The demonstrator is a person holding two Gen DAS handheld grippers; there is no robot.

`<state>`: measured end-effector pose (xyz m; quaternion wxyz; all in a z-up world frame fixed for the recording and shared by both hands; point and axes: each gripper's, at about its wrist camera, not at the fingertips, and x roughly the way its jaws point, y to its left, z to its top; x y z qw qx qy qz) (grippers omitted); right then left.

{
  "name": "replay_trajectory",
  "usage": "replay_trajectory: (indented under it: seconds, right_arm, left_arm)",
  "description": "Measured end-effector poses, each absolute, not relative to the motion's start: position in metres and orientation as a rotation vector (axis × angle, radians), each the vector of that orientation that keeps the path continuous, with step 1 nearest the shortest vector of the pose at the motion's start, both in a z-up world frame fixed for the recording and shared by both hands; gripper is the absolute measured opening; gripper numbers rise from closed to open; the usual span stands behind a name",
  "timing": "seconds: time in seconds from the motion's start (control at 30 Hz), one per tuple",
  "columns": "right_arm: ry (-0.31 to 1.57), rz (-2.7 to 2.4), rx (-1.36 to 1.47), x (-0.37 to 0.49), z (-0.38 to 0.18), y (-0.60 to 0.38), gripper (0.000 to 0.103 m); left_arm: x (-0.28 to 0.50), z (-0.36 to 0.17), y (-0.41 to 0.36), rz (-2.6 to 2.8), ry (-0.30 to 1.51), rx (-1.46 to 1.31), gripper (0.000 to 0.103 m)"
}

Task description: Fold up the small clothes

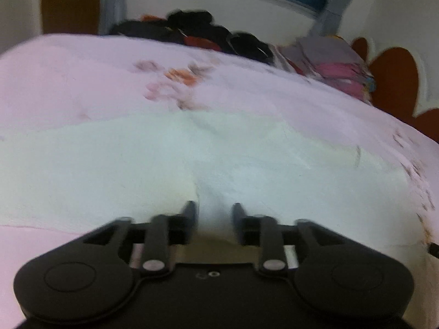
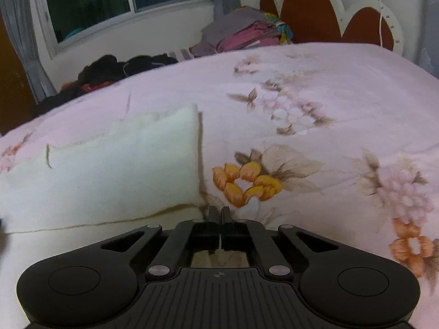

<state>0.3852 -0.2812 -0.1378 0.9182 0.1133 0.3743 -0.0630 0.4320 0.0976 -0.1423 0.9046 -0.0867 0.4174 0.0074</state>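
A cream-white small garment (image 1: 192, 159) lies spread flat on the pink floral bedspread (image 1: 82, 76). My left gripper (image 1: 214, 211) is open, its fingers low over the garment's near part with white cloth between them. In the right wrist view the same garment (image 2: 109, 170) lies at the left, partly folded with a straight right edge. My right gripper (image 2: 219, 212) is shut at the garment's near right corner; whether it pinches cloth is hidden. The left view is motion-blurred.
A pile of dark clothes (image 2: 109, 68) lies at the bed's far edge under the window. A stack of folded grey and pink clothes (image 2: 247, 33) sits by the brown and white headboard (image 2: 329, 13). The floral bedspread (image 2: 301, 109) stretches to the right.
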Motion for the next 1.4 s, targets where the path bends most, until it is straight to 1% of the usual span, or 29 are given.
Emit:
replay_trajectory:
  seconds: [0.03, 0.07, 0.1, 0.13, 0.17, 0.2, 0.23, 0.37, 0.4, 0.47, 0.5, 0.63, 0.67, 0.7, 0.73, 0.77, 0.8, 0.83, 0.9, 0.97, 1.1, 1.17, 1.23, 1.27, 1.4]
  right_arm:
    - [0.751, -0.122, 0.238, 0.383, -0.132, -0.283, 0.001]
    - [0.737, -0.115, 0.236, 0.384, -0.127, -0.283, 0.001]
    - [0.729, -0.106, 0.235, 0.387, -0.124, -0.283, 0.003]
    - [0.727, -0.096, 0.241, 0.393, -0.122, -0.284, 0.01]
    - [0.727, -0.092, 0.249, 0.4, -0.122, -0.284, 0.02]
    - [0.729, -0.084, 0.264, 0.409, -0.123, -0.285, 0.053]
    - [0.728, -0.077, 0.278, 0.417, -0.124, -0.286, 0.075]
    - [0.742, -0.045, 0.269, 0.452, -0.135, -0.281, 0.073]
    - [0.759, -0.043, 0.265, 0.463, -0.139, -0.28, 0.064]
    - [0.783, -0.04, 0.275, 0.482, -0.147, -0.282, 0.052]
    - [0.79, -0.046, 0.289, 0.49, -0.151, -0.284, 0.051]
    - [0.803, -0.045, 0.356, 0.516, -0.158, -0.292, 0.05]
    - [0.805, -0.038, 0.359, 0.52, -0.158, -0.292, 0.046]
    - [0.812, -0.014, 0.365, 0.523, -0.158, -0.291, 0.023]
    - [0.813, -0.012, 0.356, 0.524, -0.158, -0.289, 0.016]
    - [0.809, -0.014, 0.33, 0.523, -0.156, -0.286, 0.014]
    - [0.8, -0.016, 0.302, 0.521, -0.155, -0.284, 0.008]
    - [0.786, -0.03, 0.289, 0.518, -0.153, -0.284, 0.006]
    - [0.75, -0.09, 0.243, 0.511, -0.151, -0.283, 0.006]
    - [0.781, -0.102, 0.219, 0.513, -0.163, -0.284, 0.006]
    - [0.765, -0.103, 0.189, 0.51, -0.15, -0.279, 0.007]
    - [0.733, -0.099, 0.176, 0.499, -0.139, -0.274, 0.016]
    - [0.705, -0.069, 0.154, 0.488, -0.129, -0.263, 0.049]
    - [0.696, -0.049, 0.143, 0.482, -0.125, -0.257, 0.051]
    - [0.691, 0.033, 0.09, 0.465, -0.119, -0.224, 0.051]
  left_arm:
    - [0.43, -0.139, 0.099, 0.03, 0.844, -0.176, 0.063]
    - [0.426, -0.134, 0.099, 0.046, 0.815, -0.175, 0.066]
    - [0.423, -0.129, 0.1, 0.05, 0.785, -0.175, 0.067]
    - [0.419, -0.125, 0.1, 0.042, 0.766, -0.174, 0.067]
    - [0.419, -0.12, 0.096, 0.024, 0.754, -0.168, 0.067]
    - [0.419, -0.116, 0.092, 0.008, 0.747, -0.162, 0.068]
    - [0.42, -0.114, 0.087, -0.011, 0.742, -0.156, 0.068]
    - [0.43, -0.119, 0.066, -0.064, 0.758, -0.118, 0.068]
    - [0.434, -0.123, 0.063, -0.067, 0.763, -0.107, 0.068]
    - [0.44, -0.131, 0.058, -0.068, 0.778, -0.093, 0.068]
    - [0.441, -0.135, 0.058, -0.069, 0.789, -0.094, 0.068]
    - [0.448, -0.149, 0.058, -0.064, 0.83, -0.081, 0.068]
    - [0.449, -0.153, 0.059, -0.057, 0.847, -0.081, 0.068]
    - [0.451, -0.157, 0.06, -0.053, 0.858, -0.087, 0.068]
    - [0.452, -0.16, 0.062, -0.05, 0.861, -0.09, 0.068]
    - [0.451, -0.16, 0.062, -0.049, 0.854, -0.084, 0.069]
    - [0.451, -0.16, 0.061, -0.05, 0.853, -0.076, 0.069]
    - [0.45, -0.16, 0.059, -0.051, 0.854, -0.071, 0.07]
    - [0.45, -0.158, 0.058, -0.056, 0.855, -0.071, 0.072]
    - [0.45, -0.16, 0.055, -0.056, 0.859, -0.058, 0.074]
    - [0.45, -0.158, 0.053, -0.055, 0.865, -0.047, 0.075]
    - [0.449, -0.152, 0.057, -0.057, 0.871, -0.075, 0.075]
    - [0.446, -0.146, 0.059, -0.058, 0.871, -0.093, 0.075]
    - [0.444, -0.142, 0.061, -0.059, 0.867, -0.098, 0.075]
    - [0.428, -0.129, 0.067, -0.064, 0.853, -0.107, 0.076]
